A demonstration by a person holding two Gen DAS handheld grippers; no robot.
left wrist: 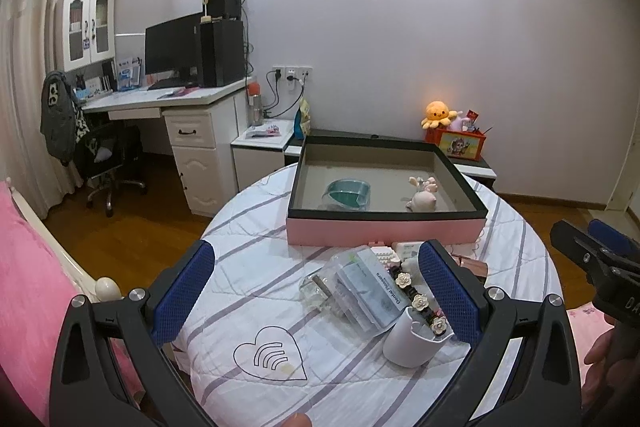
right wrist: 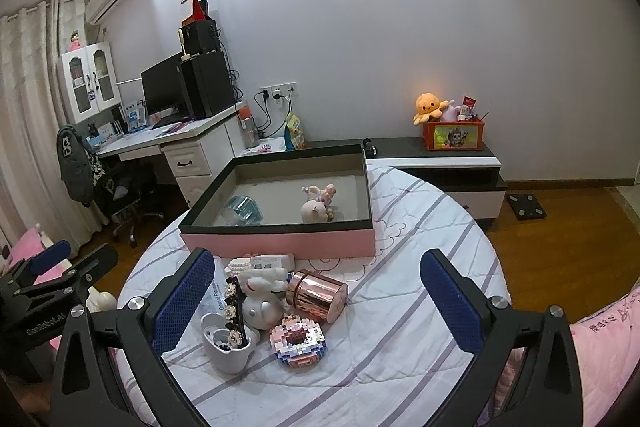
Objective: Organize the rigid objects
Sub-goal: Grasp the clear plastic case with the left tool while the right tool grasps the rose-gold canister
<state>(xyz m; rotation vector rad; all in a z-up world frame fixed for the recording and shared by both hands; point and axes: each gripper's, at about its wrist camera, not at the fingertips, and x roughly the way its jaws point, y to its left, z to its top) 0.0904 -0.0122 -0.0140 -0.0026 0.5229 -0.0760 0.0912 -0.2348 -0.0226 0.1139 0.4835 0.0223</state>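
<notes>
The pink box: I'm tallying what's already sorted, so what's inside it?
Inside the pink box sit a teal translucent container and a small pink-and-cream figurine, apart from each other. The near wall hides the floor strip just behind it.

Both grippers have black frames, silver screws and blue dimpled fingers (left wrist: 188, 291); one bears white "GenRobot.AI" lettering.

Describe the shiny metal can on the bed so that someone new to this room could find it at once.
Start at the pink box with the dark rim on the striped bedcover. In the cluster of small objects just in front of it, the rose-gold can lies on its side at the right end. It alone is mirror-shiny metal; its neighbours are white figures and a blocky pastel ring.
</notes>
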